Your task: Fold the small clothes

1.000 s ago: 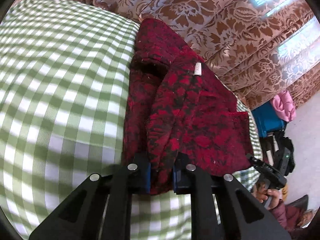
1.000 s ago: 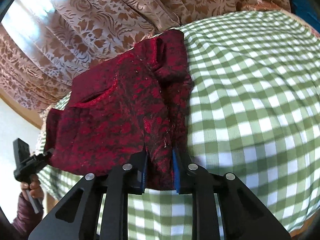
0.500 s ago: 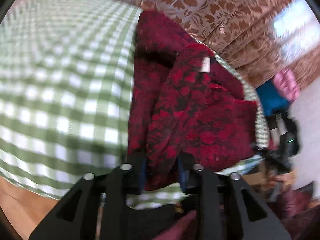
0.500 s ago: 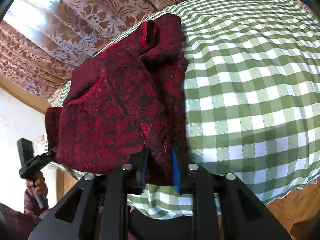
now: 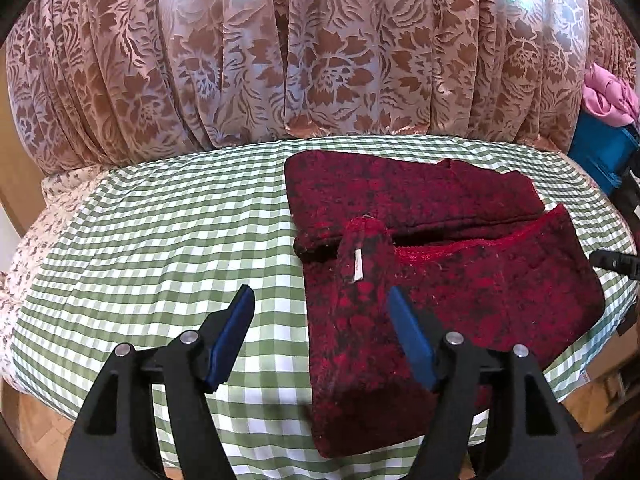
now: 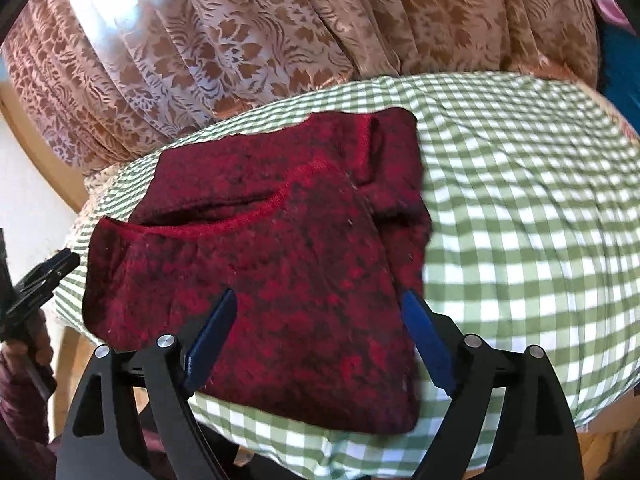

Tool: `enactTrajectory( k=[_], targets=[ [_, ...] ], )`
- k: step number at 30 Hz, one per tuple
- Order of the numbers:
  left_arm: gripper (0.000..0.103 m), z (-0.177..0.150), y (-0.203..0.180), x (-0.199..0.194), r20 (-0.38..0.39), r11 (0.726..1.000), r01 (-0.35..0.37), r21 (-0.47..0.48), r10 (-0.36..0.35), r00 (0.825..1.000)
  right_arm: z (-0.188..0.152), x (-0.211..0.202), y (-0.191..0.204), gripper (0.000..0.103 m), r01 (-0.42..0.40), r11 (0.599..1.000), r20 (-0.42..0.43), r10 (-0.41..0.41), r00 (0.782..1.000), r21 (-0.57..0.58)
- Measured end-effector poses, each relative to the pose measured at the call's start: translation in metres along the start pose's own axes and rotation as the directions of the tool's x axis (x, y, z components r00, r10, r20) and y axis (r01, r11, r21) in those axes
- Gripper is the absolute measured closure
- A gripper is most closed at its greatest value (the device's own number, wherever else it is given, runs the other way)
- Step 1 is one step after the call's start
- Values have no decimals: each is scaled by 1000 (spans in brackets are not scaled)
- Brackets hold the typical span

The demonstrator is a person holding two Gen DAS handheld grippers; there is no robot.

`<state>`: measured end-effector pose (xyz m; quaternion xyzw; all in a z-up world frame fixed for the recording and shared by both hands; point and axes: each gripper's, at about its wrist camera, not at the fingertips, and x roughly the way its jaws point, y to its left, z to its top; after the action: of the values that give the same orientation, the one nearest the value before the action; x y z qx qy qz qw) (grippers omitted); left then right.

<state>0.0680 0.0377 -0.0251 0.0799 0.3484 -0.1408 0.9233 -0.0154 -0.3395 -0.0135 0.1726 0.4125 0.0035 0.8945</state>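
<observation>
Currently, left gripper (image 5: 320,330) spread wide, holding nothing, right gripper (image 6: 318,334) likewise spread and empty, dark red garment (image 5: 432,280) folded flat on green checked tablecloth (image 5: 160,248), white label (image 5: 358,266) uppermost, patterned curtain (image 5: 320,52) behind

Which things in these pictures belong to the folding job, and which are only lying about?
Part of the job:
- red garment, lying on the green checked cloth
- left gripper, open
- right gripper, open

Only lying about:
- floral curtain
- blue box
- pink cloth above the box
</observation>
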Motion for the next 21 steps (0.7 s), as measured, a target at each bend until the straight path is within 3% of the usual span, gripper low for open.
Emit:
enactTrajectory(
  k=[10,16,21],
  targets=[
    [34,-7,-1,4,-8,1000,-24,-4,24,1000,25,13,30,20,80,987,73,-70,995,-136],
    [34,-5,-2,13,-24,999,-35,-2,35,999,32,28,29,36,113,983,75,-103,992,-144],
    [33,-3,-4,23,-35,999,-45,-2,45,998,33,36,18,37,124,985,63,-117,991,-116]
  ],
)
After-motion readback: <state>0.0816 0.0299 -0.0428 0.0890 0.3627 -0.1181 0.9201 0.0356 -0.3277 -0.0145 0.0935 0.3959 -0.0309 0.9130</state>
